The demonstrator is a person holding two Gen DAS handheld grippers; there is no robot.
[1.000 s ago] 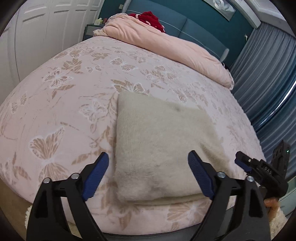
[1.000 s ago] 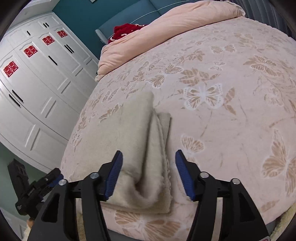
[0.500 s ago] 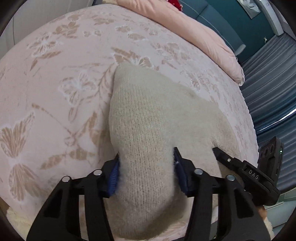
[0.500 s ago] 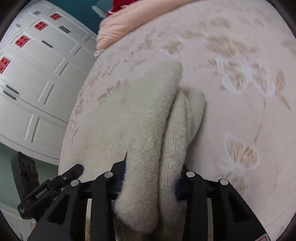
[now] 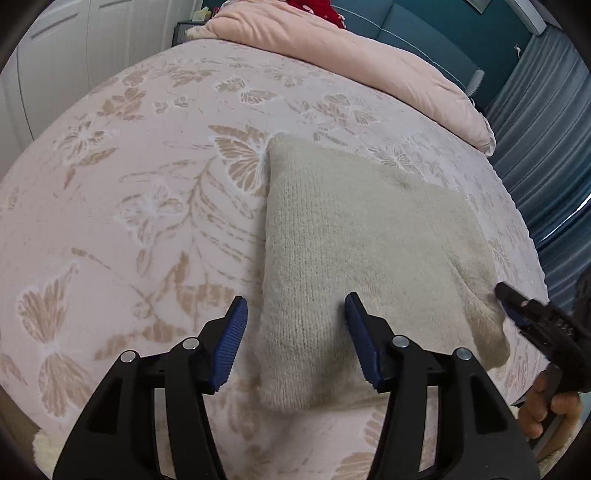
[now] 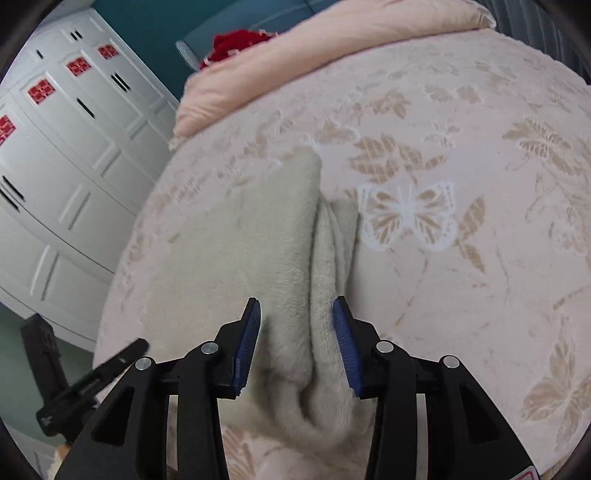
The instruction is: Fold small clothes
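Observation:
A folded beige knit garment (image 5: 351, 229) lies on the pink butterfly bedspread (image 5: 147, 184) near the bed's front edge. My left gripper (image 5: 295, 332) straddles its near left corner. Its jaws are opening; the left pad stands clear of the cloth, so nothing is gripped. My right gripper (image 6: 295, 339) is at the garment's (image 6: 258, 240) right end, where the layers bunch into upright folds between the pads. Those jaws are opening too, but the cloth still touches both pads. Each view catches the other gripper: the right one (image 5: 532, 317) at the garment's far corner, the left one (image 6: 92, 380) blurred.
A rolled pink duvet (image 5: 351, 48) with something red (image 5: 317, 7) behind it lies at the head of the bed. White wardrobe doors (image 6: 55, 166) stand on the left, blue-grey curtains (image 5: 546, 129) on the right. A person's hand (image 5: 543, 406) holds the right gripper.
Both grippers closed on the garment's near edge half a second ago and have since drawn back. The left pads have parted from the cloth; the right pads have eased a little.

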